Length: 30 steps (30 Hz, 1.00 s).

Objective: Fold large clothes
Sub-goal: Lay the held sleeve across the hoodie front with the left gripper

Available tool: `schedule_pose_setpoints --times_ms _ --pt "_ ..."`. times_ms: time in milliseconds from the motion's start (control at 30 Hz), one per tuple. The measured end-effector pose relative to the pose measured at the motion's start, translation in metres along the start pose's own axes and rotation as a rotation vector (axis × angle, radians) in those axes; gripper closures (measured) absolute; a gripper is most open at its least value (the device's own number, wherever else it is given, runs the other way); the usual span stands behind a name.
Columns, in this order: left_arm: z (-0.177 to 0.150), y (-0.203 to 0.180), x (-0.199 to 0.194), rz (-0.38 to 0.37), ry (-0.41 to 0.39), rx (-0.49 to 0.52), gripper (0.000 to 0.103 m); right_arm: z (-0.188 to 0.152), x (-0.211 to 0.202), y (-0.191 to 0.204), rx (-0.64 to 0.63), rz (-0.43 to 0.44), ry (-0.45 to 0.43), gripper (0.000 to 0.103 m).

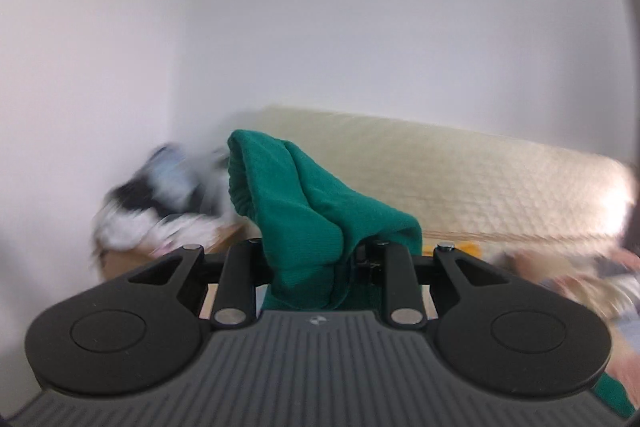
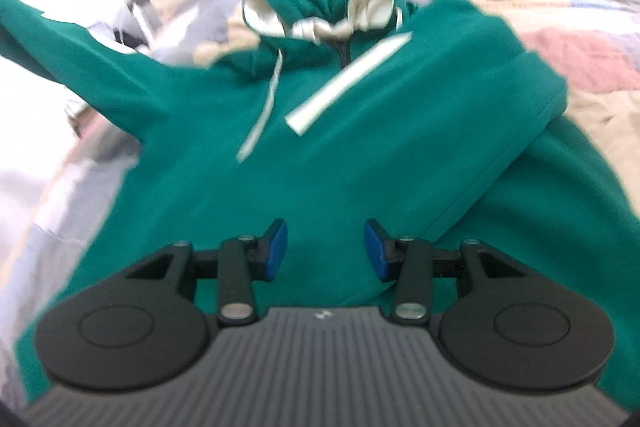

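Gripping green hoodie (image 2: 320,155) sleeve, raised level.

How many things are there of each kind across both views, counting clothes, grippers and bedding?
Green hooded sweatshirt with white stripe: 1
Black two-finger grippers, left gripper and right gripper: 2
Patchwork pastel quilt: 1
Cream quilted mattress: 1
Total: 5

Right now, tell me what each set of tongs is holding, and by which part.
The left tongs grip the green hoodie by a sleeve cuff. The right tongs stand open above it, holding nothing.
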<state>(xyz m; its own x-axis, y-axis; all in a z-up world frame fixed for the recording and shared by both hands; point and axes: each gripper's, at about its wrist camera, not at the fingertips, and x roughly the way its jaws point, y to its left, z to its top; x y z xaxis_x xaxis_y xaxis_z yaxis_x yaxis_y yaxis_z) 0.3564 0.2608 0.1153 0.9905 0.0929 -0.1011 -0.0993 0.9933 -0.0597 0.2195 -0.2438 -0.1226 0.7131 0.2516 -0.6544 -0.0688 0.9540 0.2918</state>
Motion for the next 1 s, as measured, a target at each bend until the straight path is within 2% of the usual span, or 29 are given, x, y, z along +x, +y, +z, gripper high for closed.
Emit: schedule_pose_setpoints --times_ms 167,267,367,533,633,700,800,867,967,1000 --pt "0.003 -0.098 -0.036 -0.170 0.002 0.147 0.074 0.005 -0.038 -0.015 0.030 0.037 -0.071 0.057" --pt "-0.017 -0.169 -0.071 -0.291 0.019 0.238 0.074 0.008 -0.057 -0.028 0.058 0.038 -0.109 0.056" --pt "-0.054 -0.230 -0.093 -0.420 0.064 0.264 0.074 0.013 -0.071 -0.044 0.098 0.041 -0.142 0.056" --pt "-0.145 -0.313 -0.126 -0.583 0.221 0.283 0.074 0.020 -0.085 -0.074 0.177 0.036 -0.196 0.056" --pt "-0.211 -0.340 -0.129 -0.627 0.336 0.273 0.073 0.022 -0.087 -0.088 0.214 0.027 -0.211 0.056" --pt "-0.250 -0.352 -0.123 -0.631 0.418 0.266 0.073 0.022 -0.086 -0.097 0.237 0.024 -0.211 0.056" --pt "-0.298 -0.354 -0.122 -0.632 0.501 0.257 0.073 0.020 -0.084 -0.107 0.264 0.026 -0.201 0.056" --pt "-0.318 -0.354 -0.118 -0.618 0.541 0.246 0.069 0.018 -0.082 -0.110 0.276 0.033 -0.191 0.056" --pt "-0.321 -0.340 -0.109 -0.592 0.556 0.199 0.055 0.017 -0.078 -0.112 0.286 0.048 -0.170 0.056" --pt "-0.320 -0.335 -0.110 -0.589 0.562 0.191 0.046 0.017 -0.076 -0.111 0.289 0.055 -0.164 0.056"
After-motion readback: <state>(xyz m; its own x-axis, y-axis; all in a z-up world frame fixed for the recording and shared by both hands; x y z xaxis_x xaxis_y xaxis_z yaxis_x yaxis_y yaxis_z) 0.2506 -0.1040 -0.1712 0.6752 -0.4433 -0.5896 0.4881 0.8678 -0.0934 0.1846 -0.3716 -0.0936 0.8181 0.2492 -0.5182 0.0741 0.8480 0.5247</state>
